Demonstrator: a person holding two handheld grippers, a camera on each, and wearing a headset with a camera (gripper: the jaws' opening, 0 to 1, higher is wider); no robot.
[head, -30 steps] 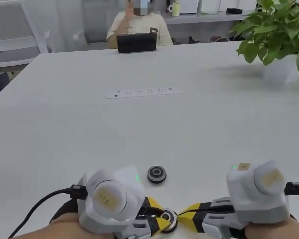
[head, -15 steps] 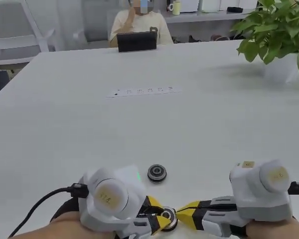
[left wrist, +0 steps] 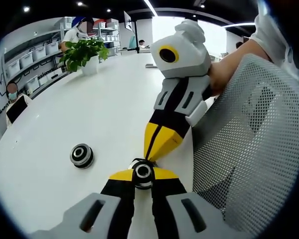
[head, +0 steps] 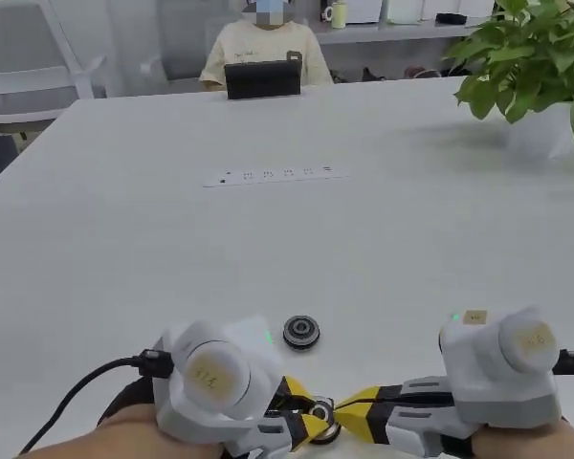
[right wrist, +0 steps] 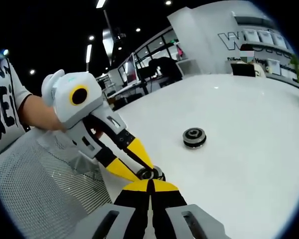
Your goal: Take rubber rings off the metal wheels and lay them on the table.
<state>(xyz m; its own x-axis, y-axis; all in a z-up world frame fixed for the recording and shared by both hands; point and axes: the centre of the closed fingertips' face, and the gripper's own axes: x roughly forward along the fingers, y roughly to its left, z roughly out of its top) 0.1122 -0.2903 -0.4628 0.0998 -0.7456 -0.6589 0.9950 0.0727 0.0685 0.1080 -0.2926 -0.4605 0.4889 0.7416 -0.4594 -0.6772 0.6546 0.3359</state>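
A small metal wheel [head: 323, 419] with a black rubber ring is held just above the table's near edge. My left gripper [head: 311, 427] is shut on this wheel [left wrist: 143, 171], one yellow tip on each side of it. My right gripper [head: 341, 413] comes in from the opposite side. Its yellow tips are pressed together in a point [left wrist: 148, 152] on the ring at the wheel's rim [right wrist: 152, 173]. A second wheel [head: 300, 332] with its ring on lies flat on the white table [head: 383, 239], just beyond the grippers [left wrist: 81, 155] [right wrist: 194, 137].
A white power strip [head: 275, 176] lies mid-table. A potted plant [head: 531, 67] stands at the far right. A person sits at the far end behind a dark laptop [head: 261, 80]. A mesh chair back [left wrist: 249, 149] is close behind the near edge.
My right gripper's tips have moved in to the left and now meet the wheel held by the left gripper. The wheel on the table has stayed put.
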